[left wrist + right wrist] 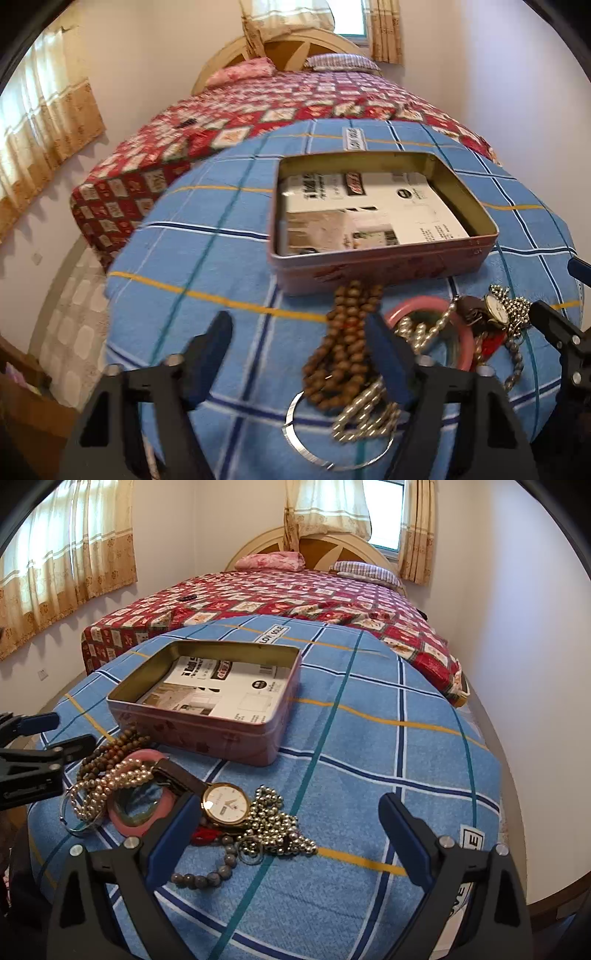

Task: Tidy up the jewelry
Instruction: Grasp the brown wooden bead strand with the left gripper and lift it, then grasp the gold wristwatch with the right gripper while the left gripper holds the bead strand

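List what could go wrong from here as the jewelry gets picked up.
1. The pile is tangled: the pearl strand lies over the pink bangle and against the wooden beads, so lifting one may drag others along.
2. The watch rests on the ball chain; a pinch there may catch both.
3. The open left gripper straddles only part of the wooden beads, so loops may slip off the cloth edge.

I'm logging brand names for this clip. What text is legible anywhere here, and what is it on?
"LOY SOLE", upside down: white label on the blue checked cloth.
"LE": end of a second cloth label, rest cut off.
Printed card in the tin: bold headings, too blurred to read.
Watch dial: print too small.
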Action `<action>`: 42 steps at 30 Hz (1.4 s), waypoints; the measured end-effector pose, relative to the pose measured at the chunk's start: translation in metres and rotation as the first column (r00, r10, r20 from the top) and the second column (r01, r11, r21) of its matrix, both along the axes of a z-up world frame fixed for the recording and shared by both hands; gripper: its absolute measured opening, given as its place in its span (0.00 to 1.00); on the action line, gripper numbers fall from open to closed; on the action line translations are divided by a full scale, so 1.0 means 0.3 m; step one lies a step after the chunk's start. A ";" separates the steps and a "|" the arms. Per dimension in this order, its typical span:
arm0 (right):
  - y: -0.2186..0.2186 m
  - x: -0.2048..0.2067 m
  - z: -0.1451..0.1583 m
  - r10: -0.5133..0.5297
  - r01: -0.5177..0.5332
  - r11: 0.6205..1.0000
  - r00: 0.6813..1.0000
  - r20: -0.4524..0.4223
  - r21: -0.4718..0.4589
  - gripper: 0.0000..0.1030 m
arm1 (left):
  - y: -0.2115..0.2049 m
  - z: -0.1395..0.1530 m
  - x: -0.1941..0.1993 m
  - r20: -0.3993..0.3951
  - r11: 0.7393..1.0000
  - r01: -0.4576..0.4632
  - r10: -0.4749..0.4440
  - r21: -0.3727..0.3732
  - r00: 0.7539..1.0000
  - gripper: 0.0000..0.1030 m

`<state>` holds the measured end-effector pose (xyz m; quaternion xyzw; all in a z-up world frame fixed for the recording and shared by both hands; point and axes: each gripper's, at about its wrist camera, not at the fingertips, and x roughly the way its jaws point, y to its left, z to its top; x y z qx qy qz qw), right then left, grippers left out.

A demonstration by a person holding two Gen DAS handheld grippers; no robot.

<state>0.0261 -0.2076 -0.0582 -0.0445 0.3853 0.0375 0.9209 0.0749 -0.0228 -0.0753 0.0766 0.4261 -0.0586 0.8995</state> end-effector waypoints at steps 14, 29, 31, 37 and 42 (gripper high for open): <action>-0.017 0.025 -0.030 -0.013 0.013 1.000 1.000 -0.012 -0.010 0.95 | -0.048 -0.015 -0.018 0.014 0.996 0.093 -0.093 -0.004 0.996 0.18; 0.040 0.043 -0.046 0.150 -0.150 0.989 0.988 -0.042 -0.002 0.77 | 0.028 0.084 -0.047 0.077 0.997 0.044 -0.039 -0.059 0.996 0.18; 0.075 0.053 -0.052 0.193 -0.194 0.981 0.980 -0.041 -0.025 0.74 | 0.029 0.091 -0.051 0.084 0.997 0.044 -0.039 -0.061 0.996 0.18; 0.102 0.114 -0.106 0.249 -0.251 0.968 0.964 -0.098 -0.006 0.65 | 0.043 0.077 -0.041 0.076 0.998 0.027 -0.023 -0.065 0.997 0.18; 0.079 0.144 -0.136 0.244 -0.241 0.970 0.962 -0.124 0.038 0.52 | 0.053 0.045 -0.027 0.057 0.998 0.010 -0.007 -0.064 0.998 0.18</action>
